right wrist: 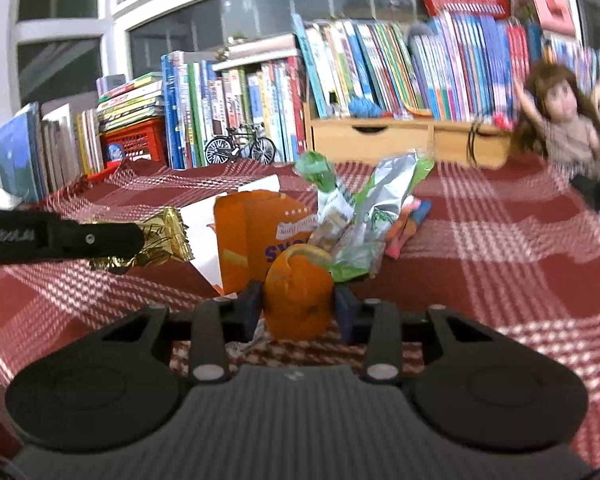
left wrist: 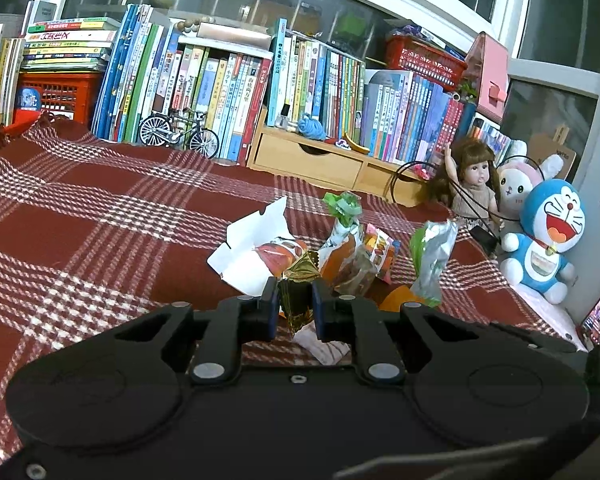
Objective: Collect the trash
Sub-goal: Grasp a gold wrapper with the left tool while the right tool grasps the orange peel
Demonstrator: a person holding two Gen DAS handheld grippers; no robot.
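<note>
My left gripper is shut on a gold foil wrapper, lifted a little above the red plaid cloth. In the right wrist view the same left gripper reaches in from the left with the gold wrapper in it. My right gripper is shut on a piece of orange peel, both pads pressing its sides. Behind them lies a pile of trash: an orange carton, a white torn box, a silver-green snack bag and a green-topped wrapper.
Rows of books, a model bicycle and a wooden drawer unit line the back. A doll, a pink bunny and a blue plush cat sit at the right edge. A pink scrap lies under the left gripper.
</note>
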